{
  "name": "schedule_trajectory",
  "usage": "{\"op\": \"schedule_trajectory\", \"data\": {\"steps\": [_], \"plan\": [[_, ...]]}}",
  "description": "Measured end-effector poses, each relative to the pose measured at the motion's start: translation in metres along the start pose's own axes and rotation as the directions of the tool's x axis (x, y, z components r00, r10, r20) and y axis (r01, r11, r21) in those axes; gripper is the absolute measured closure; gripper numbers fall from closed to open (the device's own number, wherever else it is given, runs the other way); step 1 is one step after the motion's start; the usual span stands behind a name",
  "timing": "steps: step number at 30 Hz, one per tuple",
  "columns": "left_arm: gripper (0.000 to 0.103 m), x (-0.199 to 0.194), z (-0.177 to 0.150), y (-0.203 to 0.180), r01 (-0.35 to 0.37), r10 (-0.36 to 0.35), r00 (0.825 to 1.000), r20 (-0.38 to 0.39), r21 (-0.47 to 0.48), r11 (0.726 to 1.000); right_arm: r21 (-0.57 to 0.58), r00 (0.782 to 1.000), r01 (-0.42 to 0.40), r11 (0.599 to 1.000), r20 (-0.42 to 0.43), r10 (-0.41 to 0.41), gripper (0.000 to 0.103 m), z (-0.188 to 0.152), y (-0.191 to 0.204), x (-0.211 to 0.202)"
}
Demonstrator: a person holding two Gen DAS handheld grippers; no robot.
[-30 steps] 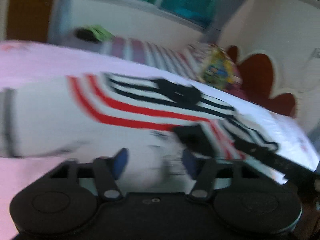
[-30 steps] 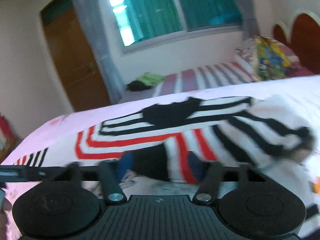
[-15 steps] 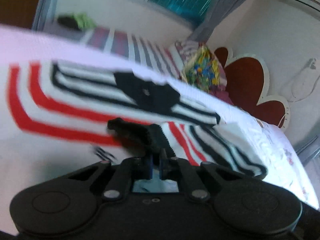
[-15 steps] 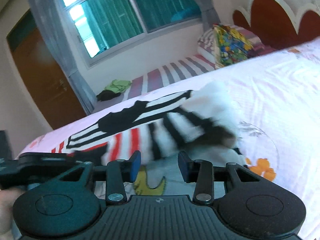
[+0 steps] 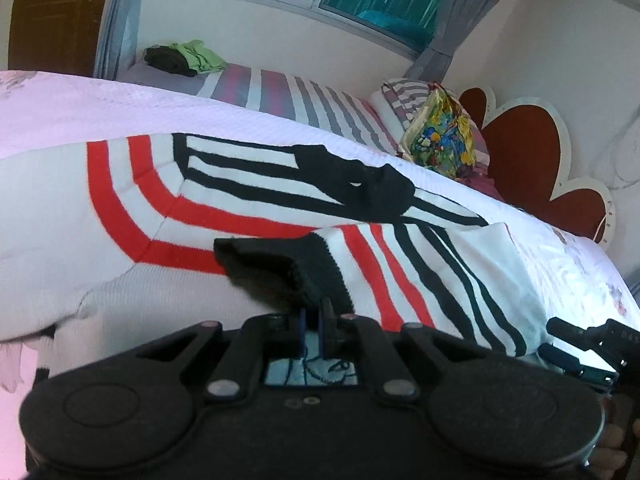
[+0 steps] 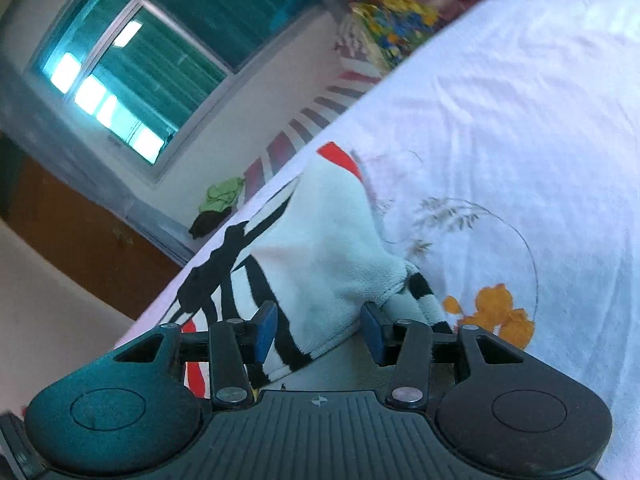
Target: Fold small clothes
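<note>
A small white sweater with red and black stripes lies on the pale bedspread. My left gripper is shut on the sweater's black cuff, with the sleeve folded over the body. In the right wrist view, my right gripper is open, its blue pads either side of the sweater's folded white edge. The right gripper's tip shows at the right edge of the left wrist view.
A second bed with a striped sheet stands behind, with a green and black clothes heap and a colourful pillow. A red headboard is at the right. A window and brown door lie beyond.
My left gripper closed on the black cuff and carried the sleeve across the sweater's body. My right gripper stayed open and tilted, and is now at the folded edge.
</note>
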State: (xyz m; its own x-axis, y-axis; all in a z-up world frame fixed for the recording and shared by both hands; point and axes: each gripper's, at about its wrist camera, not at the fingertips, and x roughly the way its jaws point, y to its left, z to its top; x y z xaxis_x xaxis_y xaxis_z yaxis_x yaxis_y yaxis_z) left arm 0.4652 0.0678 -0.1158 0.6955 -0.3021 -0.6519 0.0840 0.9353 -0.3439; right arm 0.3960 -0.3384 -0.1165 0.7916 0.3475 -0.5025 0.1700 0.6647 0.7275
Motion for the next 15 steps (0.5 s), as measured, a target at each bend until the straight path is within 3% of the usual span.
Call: {"op": "schedule_trajectory", "data": {"steps": [7,10,11,12,15], "plan": [[0.099,0.003,-0.002,-0.001,-0.02,0.021,1.0,-0.002,0.006,1.0,0.08,1.0,-0.013,0.997,0.0,0.013,0.057,0.0,-0.013,-0.015],[0.099,0.004,-0.001,-0.004,-0.025,0.025,1.0,0.002,0.017,1.0,0.04,1.0,0.004,0.999,0.0,-0.004,0.058,0.004,-0.009,-0.011],[0.099,0.001,0.0,-0.006,-0.027,0.027,0.999,0.022,0.025,0.999,0.015,1.0,0.023,1.0,0.003,-0.023,0.085,0.004,-0.005,-0.009],[0.099,-0.002,0.0,-0.008,-0.025,0.023,0.999,0.042,0.035,0.999,-0.015,0.999,0.051,0.999,0.002,-0.051,0.096,0.004,-0.002,-0.008],[0.095,0.008,-0.005,-0.007,-0.077,0.078,0.996,-0.032,0.038,0.996,-0.044,0.995,0.094,0.995,-0.022,-0.095,0.096,-0.002,-0.005,-0.005]]}}
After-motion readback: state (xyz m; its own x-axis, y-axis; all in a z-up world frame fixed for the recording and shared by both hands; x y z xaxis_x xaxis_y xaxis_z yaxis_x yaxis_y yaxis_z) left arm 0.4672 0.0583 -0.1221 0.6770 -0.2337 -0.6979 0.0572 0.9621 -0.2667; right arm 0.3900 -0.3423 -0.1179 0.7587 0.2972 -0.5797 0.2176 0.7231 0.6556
